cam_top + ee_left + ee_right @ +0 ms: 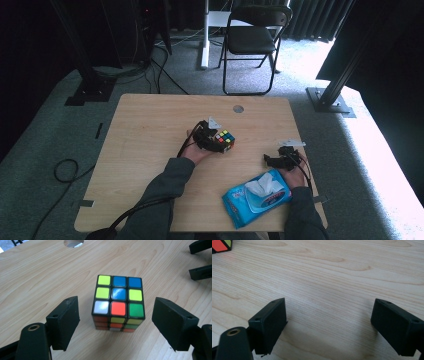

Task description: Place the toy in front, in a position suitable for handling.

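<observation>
My left gripper (116, 320) is wide open, jaws flanking the cube (118, 302) without touching it. Right gripper (329, 322) also wide, over bare table (332, 277), right of the cube, just behind the wipes pack (257, 197).

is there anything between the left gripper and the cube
Nothing visible. In the left gripper view the cube stands on bare table just ahead of the open left gripper, roughly centred between its fingers with a gap on each side. The wipes pack lies off by the right gripper.
</observation>
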Demonstrator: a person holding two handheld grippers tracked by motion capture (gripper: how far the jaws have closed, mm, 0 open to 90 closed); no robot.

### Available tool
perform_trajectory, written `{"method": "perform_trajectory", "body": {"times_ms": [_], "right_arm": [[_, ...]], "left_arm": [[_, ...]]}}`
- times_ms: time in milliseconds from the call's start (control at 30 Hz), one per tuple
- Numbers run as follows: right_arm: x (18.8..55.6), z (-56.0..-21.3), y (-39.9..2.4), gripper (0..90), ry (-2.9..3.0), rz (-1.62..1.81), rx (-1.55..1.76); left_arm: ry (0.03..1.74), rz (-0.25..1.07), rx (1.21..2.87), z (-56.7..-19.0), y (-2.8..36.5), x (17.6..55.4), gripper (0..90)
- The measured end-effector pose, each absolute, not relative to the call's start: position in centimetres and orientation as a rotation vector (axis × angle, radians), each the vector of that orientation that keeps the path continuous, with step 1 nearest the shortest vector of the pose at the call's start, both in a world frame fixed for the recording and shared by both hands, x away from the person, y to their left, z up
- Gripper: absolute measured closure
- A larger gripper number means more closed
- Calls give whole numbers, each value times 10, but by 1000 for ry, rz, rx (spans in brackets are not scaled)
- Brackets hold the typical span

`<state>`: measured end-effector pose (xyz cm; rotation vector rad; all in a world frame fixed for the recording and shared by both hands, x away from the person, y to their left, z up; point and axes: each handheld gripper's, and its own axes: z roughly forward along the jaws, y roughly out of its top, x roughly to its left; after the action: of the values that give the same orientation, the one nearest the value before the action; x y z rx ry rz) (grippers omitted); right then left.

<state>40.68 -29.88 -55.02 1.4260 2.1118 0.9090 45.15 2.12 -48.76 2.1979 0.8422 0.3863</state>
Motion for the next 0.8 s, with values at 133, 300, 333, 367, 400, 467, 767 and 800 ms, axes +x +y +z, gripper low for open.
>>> {"method": "perform_trajectory", "body": {"times_ms": [133,300,333,367,400,467,767,800], "right_arm": [[407,-550,-299,129,2112,908,1424],[407,-550,-299,129,2112,909,1425],[407,-550,-299,129,2112,909,1425],[407,-550,-299,129,2112,909,1425],[407,-550,-299,129,2112,909,1425],[407,-550,-299,129,2112,909,1426],[407,-550,-299,129,2112,909,1426],[407,-550,-299,129,2112,909,1426]], "left_arm": [[849,379,2201,-492,17,456,223],[857,362,2220,-498,10,461,212],[857,362,2220,-498,10,461,211],[857,362,2220,-498,10,461,211],[873,338,2214,-501,9,464,211],[877,326,2211,-502,8,465,211],[900,310,2246,-511,2,469,273],[902,304,2243,-512,2,470,291]]}}
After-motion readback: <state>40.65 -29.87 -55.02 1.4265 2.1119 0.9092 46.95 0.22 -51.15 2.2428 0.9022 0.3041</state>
